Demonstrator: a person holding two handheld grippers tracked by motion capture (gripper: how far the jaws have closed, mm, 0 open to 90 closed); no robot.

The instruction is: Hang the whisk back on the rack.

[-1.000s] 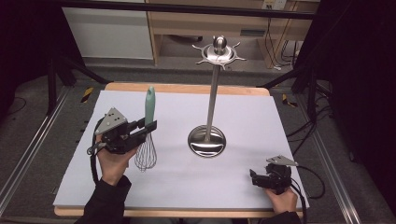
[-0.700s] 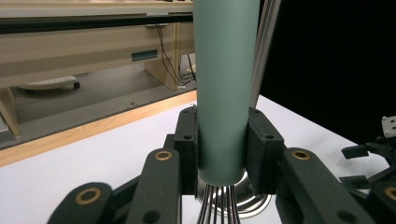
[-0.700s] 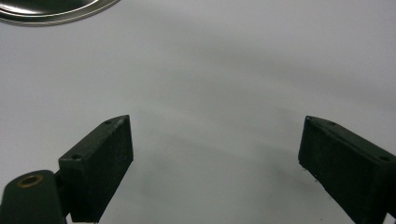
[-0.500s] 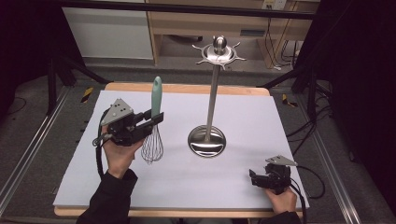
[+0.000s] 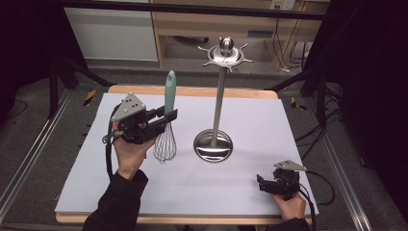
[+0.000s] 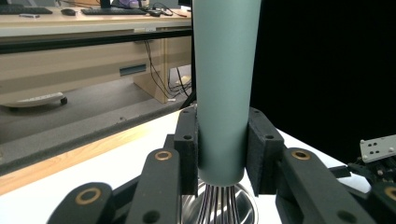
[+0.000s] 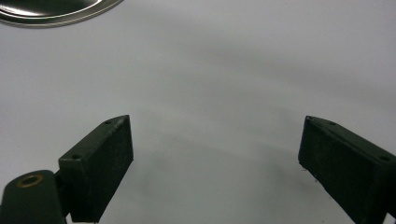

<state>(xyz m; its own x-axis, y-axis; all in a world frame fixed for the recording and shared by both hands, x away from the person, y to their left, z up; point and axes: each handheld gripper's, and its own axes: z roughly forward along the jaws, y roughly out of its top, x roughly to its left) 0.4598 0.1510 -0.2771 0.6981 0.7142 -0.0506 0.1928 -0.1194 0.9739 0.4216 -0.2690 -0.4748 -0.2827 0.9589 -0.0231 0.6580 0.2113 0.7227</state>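
Observation:
A whisk (image 5: 167, 118) with a pale green handle (image 6: 224, 84) and a wire head (image 5: 165, 143) is held upright above the white table cover, handle up. My left gripper (image 5: 166, 119) is shut on the handle just above the wires, its pads (image 6: 188, 154) pressing both sides. A steel utensil stand (image 5: 219, 86) rises to the right of the whisk, with a round base (image 5: 212, 145) and a hooked crown (image 5: 226, 53). My right gripper (image 5: 262, 184) rests low at the front right of the table, its jaws wide apart (image 7: 215, 163) over bare white surface.
The white cover (image 5: 250, 120) lies on a wooden table (image 5: 192, 91). Wooden furniture and cables stand behind the table. Metal rails run along the floor on both sides. The stand's base rim (image 7: 51, 14) lies ahead of my right gripper.
My left gripper has lifted the whisk and carried it to the right, toward the stand. The right gripper has stayed where it was.

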